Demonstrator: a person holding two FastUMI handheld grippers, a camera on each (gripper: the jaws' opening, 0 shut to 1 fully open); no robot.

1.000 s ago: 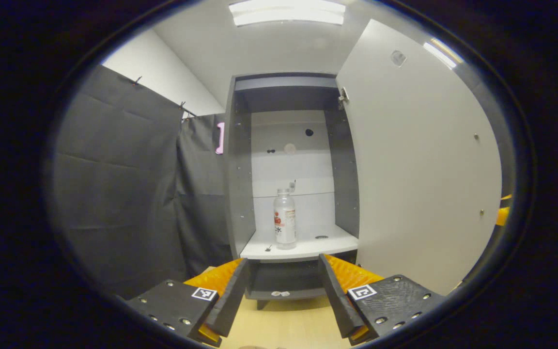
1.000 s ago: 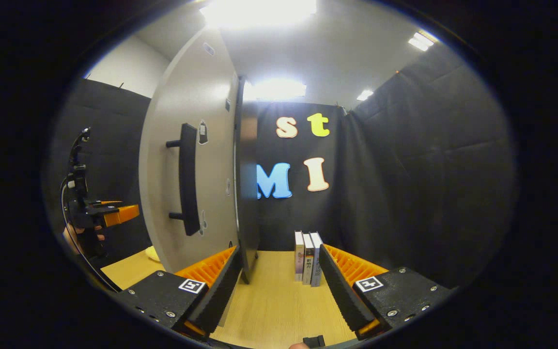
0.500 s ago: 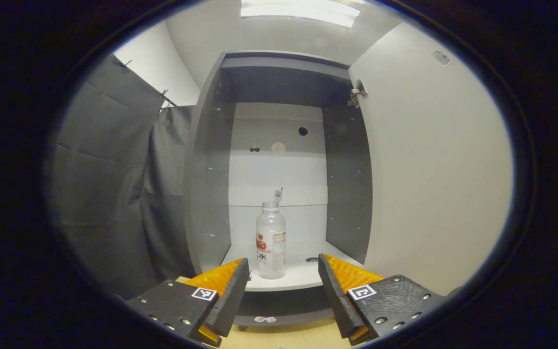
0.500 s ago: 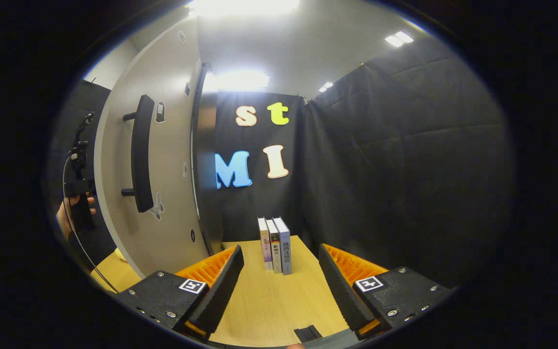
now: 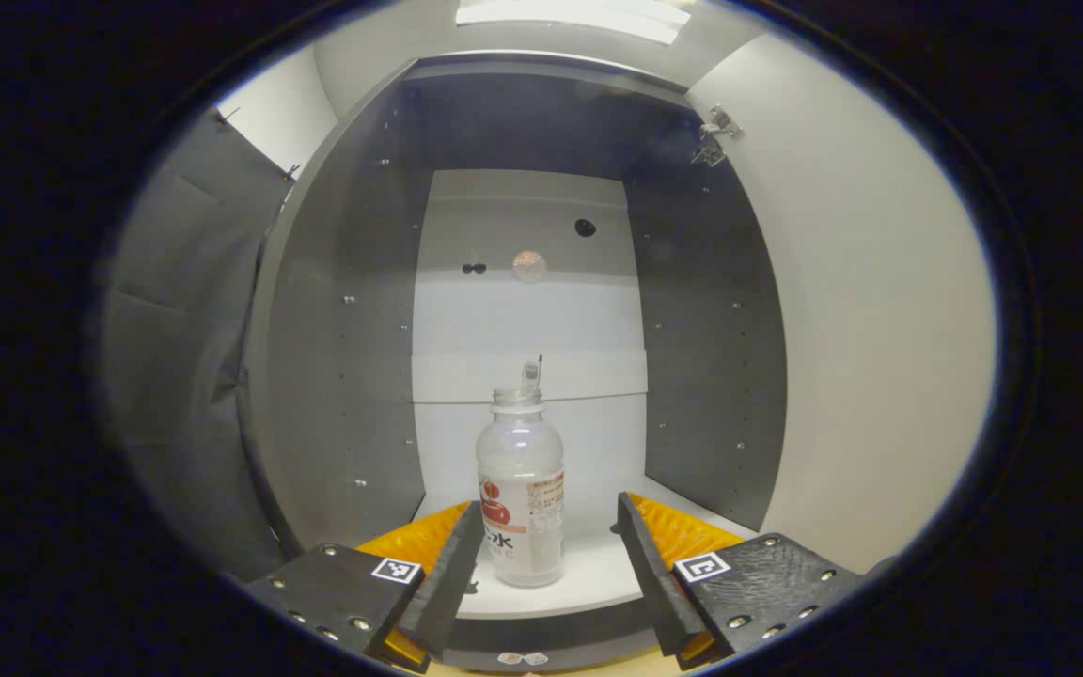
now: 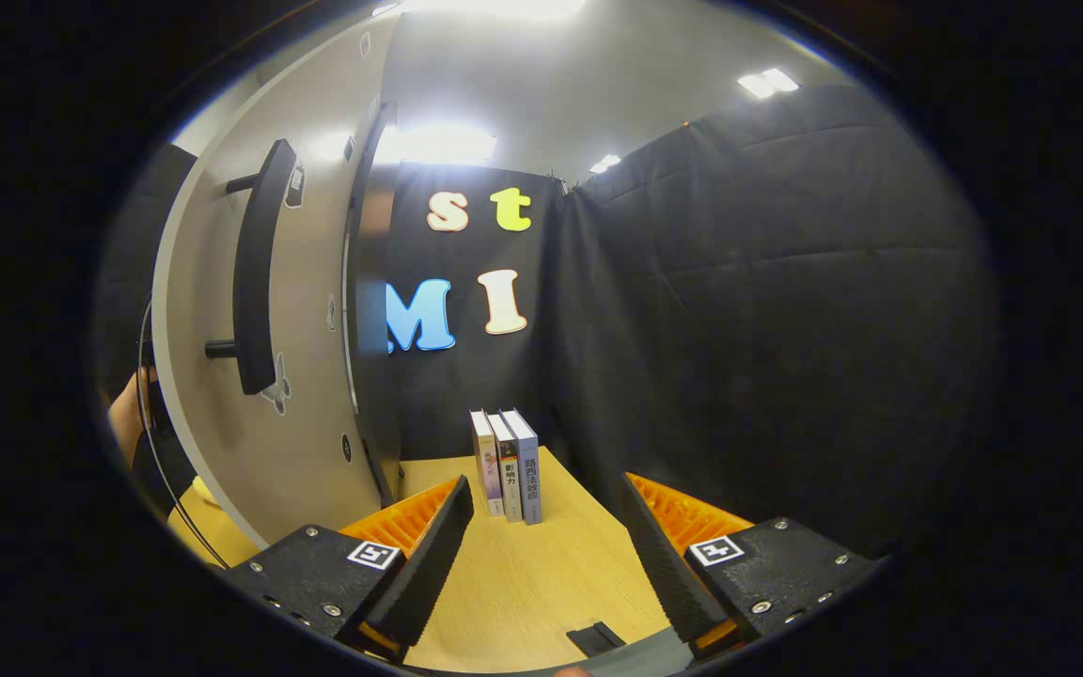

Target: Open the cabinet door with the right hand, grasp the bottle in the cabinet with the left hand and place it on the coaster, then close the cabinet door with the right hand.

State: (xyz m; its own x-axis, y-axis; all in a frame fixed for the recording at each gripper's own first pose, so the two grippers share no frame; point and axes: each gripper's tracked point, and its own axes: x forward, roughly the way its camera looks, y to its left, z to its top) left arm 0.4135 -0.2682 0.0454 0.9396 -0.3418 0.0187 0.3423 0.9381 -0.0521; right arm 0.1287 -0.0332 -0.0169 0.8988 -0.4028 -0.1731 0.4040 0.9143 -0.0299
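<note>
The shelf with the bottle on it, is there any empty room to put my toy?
Yes. The shelf is bare right of the bottle, toward the cabinet's dark side wall. Left of the bottle, the space looks tighter.

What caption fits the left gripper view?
Open left gripper lined up on the upright bottle standing on the shelf inside the open cabinet.

The right gripper (image 6: pixel 546 522) hangs over a wooden table (image 6: pixel 541 583), its fingers spread wide with nothing between them. Three upright books (image 6: pixel 507 465) stand just ahead of its fingertips. The open cabinet door (image 6: pixel 259 329), with its dark handle (image 6: pixel 255 268), rises to its left.
</note>
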